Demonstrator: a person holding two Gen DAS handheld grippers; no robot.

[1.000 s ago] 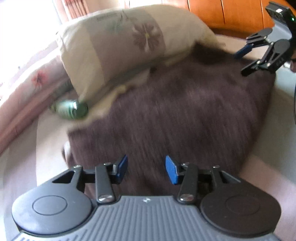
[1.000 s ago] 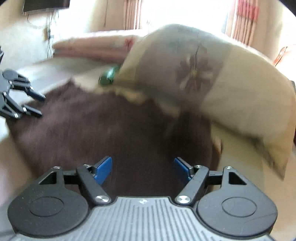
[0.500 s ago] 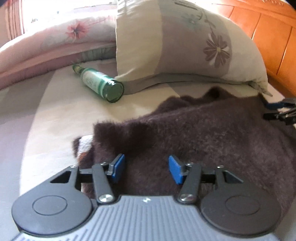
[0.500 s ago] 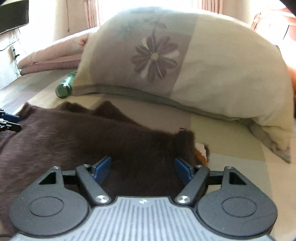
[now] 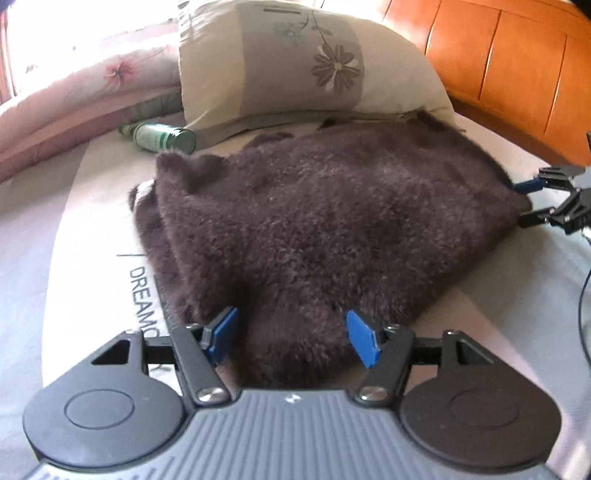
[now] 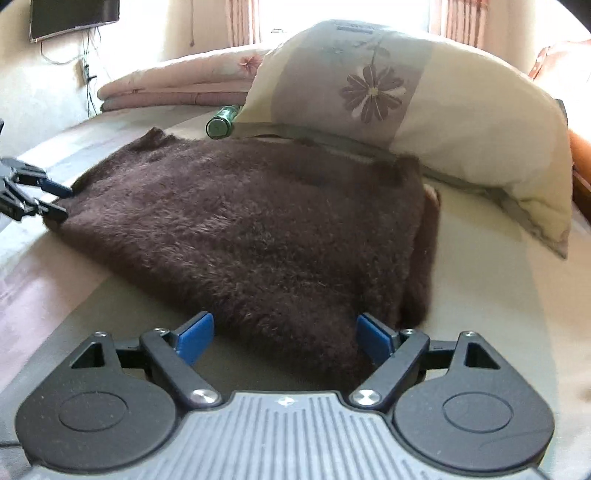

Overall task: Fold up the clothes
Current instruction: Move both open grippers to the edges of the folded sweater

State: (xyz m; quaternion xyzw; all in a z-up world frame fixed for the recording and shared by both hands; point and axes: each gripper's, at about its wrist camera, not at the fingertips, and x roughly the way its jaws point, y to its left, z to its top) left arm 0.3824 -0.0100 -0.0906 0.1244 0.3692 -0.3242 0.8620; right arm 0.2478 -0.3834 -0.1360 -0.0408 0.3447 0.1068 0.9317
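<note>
Both open grippers, left (image 5: 291, 334) and right (image 6: 284, 338), had lowered the fuzzy dark-brown garment (image 5: 332, 229) doubled onto the bed; that fold looked finished.

This is a bedroom in a home. A made bed (image 6: 498, 295) carries a flowered pillow (image 6: 424, 103) at twelve o'clock, with folded pink quilts (image 6: 177, 88) behind it, an orange wooden headboard (image 5: 498, 66), curtained windows (image 6: 461, 18), and a wall-mounted television (image 6: 74, 14) at ten o'clock.
</note>
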